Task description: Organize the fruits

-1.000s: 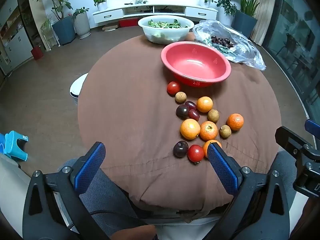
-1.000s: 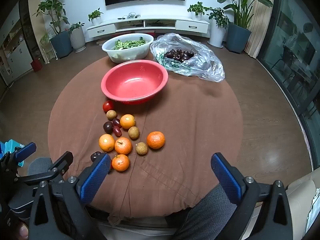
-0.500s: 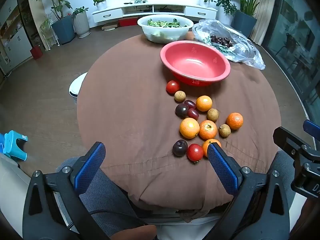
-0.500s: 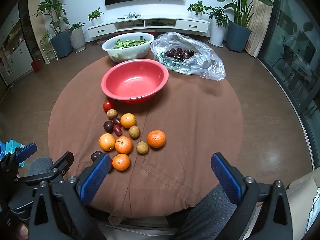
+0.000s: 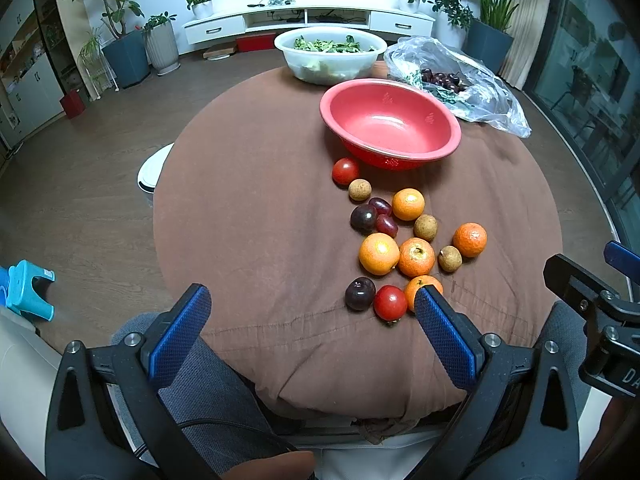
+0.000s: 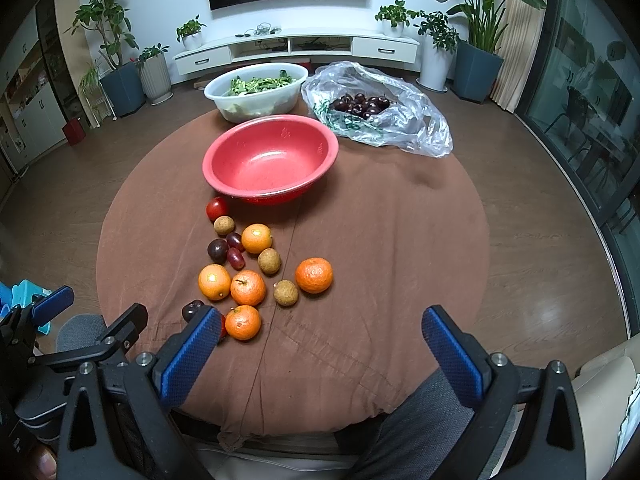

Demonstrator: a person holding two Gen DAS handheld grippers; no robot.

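Observation:
Loose fruit lies on a round table under a brown cloth (image 5: 248, 208): several oranges (image 5: 379, 253) (image 6: 314, 275), two tomatoes (image 5: 345, 171) (image 6: 216, 208), dark plums (image 5: 360, 294), red grapes (image 5: 386, 225) and brown longans (image 6: 269, 261). An empty red bowl (image 5: 390, 122) (image 6: 270, 158) stands just behind them. My left gripper (image 5: 312, 316) is open and empty at the near table edge. My right gripper (image 6: 316, 332) is open and empty, near the closest orange (image 6: 242, 322). Each gripper shows at the edge of the other's view.
A white bowl of greens (image 6: 256, 90) and a clear plastic bag of dark cherries (image 6: 376, 110) sit at the table's far side. A blue stool (image 5: 24, 290) and a white bin (image 5: 154, 168) stand on the floor to the left.
Both grippers have crept slightly forward toward the fruit. Nothing on the table has moved.

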